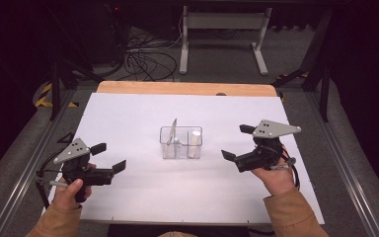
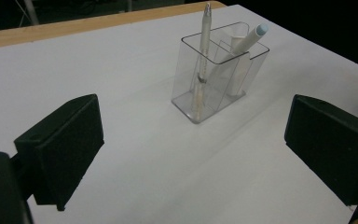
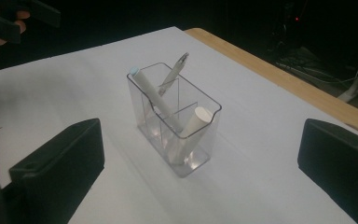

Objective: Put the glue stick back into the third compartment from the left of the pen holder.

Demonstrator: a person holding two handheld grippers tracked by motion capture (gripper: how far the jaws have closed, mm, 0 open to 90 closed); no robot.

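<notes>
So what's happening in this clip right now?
A person holds a left hand-held gripper and a right hand-held gripper, both open and empty, on either side of a clear plastic compartmented holder on the white table. The holder contains a slim white pen and thicker white markers. Nothing is gripped.

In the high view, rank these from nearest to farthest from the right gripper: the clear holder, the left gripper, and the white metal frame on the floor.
1. Clear holder, mid-table, just left of the right gripper.
2. Left gripper, across the table near its left edge.
3. White frame, on the floor beyond the table's far edge.
</notes>
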